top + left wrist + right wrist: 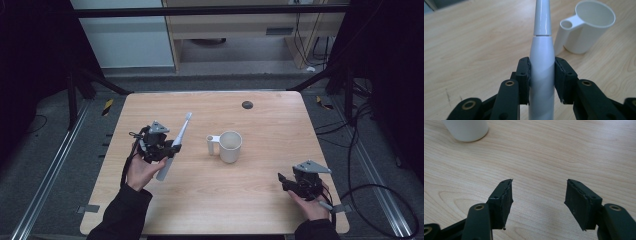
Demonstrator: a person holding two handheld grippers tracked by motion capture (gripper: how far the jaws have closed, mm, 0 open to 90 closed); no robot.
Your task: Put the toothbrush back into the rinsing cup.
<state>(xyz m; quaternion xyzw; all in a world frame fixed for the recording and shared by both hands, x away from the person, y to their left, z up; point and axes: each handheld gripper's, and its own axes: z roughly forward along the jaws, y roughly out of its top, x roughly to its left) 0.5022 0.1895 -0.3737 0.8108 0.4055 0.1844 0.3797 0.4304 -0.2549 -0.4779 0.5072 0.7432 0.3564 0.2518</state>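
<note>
The step in hand looks like carrying an electric toothbrush point(174, 144) to the white cup point(230, 146): the left gripper point(169, 149) has its jaws closed tight on the thick white handle, pads pressing it from both sides, and holds it lifted off the wooden table point(260, 195) with the brush head pointing toward about one o'clock in the high view. The cup stands upright near the table's middle, at roughly three o'clock from that gripper, its looped handle turned toward nine o'clock, and it appears empty. The right gripper point(285, 181) rests low at about five o'clock from the cup, jaws spread wide with nothing between them. The next move probably calls for swinging the toothbrush over the rim, tipping it more upright, and lowering one end inside before letting go. The toothbrush is smooth, glossy and white, tapering past a seam into a slim neck point(542, 17).
</note>
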